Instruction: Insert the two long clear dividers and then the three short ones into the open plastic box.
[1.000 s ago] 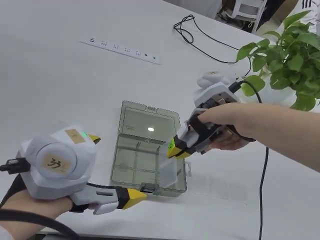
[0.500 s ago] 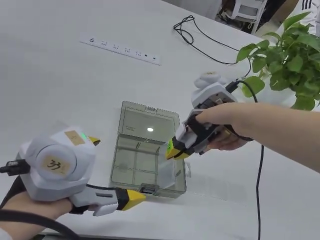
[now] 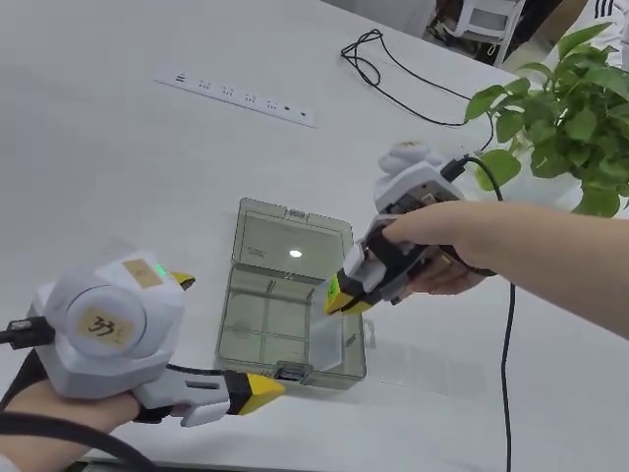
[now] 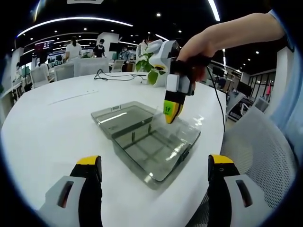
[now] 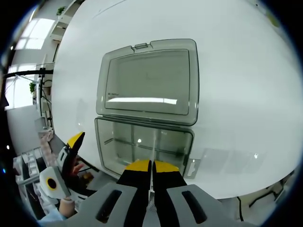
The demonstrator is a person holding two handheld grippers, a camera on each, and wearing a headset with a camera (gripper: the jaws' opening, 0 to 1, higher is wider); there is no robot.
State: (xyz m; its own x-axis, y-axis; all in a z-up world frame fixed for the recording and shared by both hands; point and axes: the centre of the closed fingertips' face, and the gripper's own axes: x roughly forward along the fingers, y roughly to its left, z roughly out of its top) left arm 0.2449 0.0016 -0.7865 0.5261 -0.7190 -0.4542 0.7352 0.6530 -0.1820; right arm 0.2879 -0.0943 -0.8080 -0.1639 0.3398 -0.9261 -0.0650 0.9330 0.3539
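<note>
Right gripper view: clear divider point(image 5: 153, 142) is pinched by right gripper point(image 5: 152, 164) above open plastic box point(image 5: 101, 142). Beside box, left gripper point(image 4: 154, 161) is held spread.

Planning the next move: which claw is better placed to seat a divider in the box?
Right. The right claw is shut on a clear divider above the open box; the left claw is open and empty near its front edge.

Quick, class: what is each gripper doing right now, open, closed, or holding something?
Left gripper: jaws open, holding nothing.
Right gripper: jaws shut on a thin clear plastic divider.
</note>
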